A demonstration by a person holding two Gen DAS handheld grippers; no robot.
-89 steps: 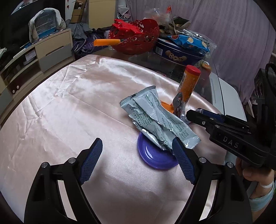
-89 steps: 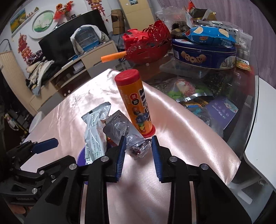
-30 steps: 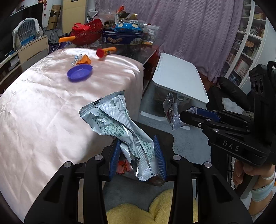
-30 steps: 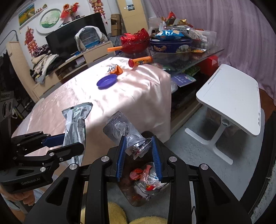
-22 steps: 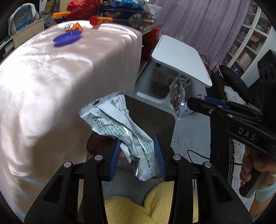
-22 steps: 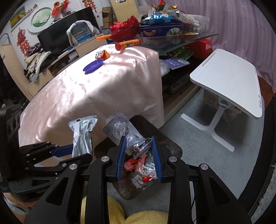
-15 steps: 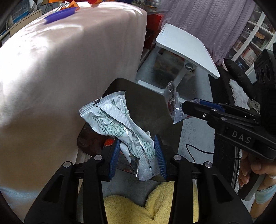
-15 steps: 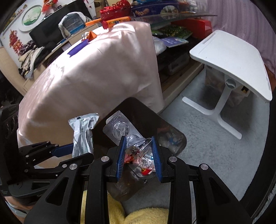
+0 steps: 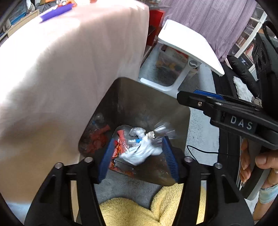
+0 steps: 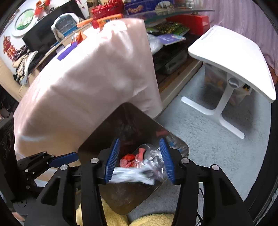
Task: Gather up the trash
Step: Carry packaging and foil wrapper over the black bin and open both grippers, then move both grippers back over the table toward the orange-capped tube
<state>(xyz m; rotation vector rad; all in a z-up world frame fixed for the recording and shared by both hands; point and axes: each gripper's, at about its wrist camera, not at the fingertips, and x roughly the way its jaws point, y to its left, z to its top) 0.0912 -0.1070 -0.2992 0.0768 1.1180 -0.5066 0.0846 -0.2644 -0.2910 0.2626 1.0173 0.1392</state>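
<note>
Both grippers hang over the trash bin [image 9: 139, 97], a dark, glossy, square-mouthed container standing on the floor just beside the draped edge of the pink tablecloth [image 9: 69, 60]. The left gripper [image 9: 137, 153] points steeply down into the bin mouth; its jaws are opening, the blue pads stand apart, and the silver wrapper [image 9: 139, 153] appears as a motion-blurred streak between and below them, free of both pads. The right gripper [image 10: 139, 160] points down into the same opening from the other side; its jaws are also opening, and the clear plastic wrapper [image 10: 152, 166] is a blurred shape just inside its right-hand pad (whether it grazes that pad cannot be told through the blur). Below both tools, at the bottom of the bin, lie red and orange scraps [image 9: 118, 147] and crumpled clear film. In the left wrist view the right gripper enters from the right edge, held in a person's hand [image 9: 260, 160]. A yellow fluffy fabric [image 9: 139, 208] lies directly beneath the tool bodies. Beyond the bin, on the grey carpet [image 10: 199, 139], stands a white side table [image 10: 234, 52]. A purple plate [image 9: 55, 12] lies on the tabletop, well apart from both grippers.
</note>
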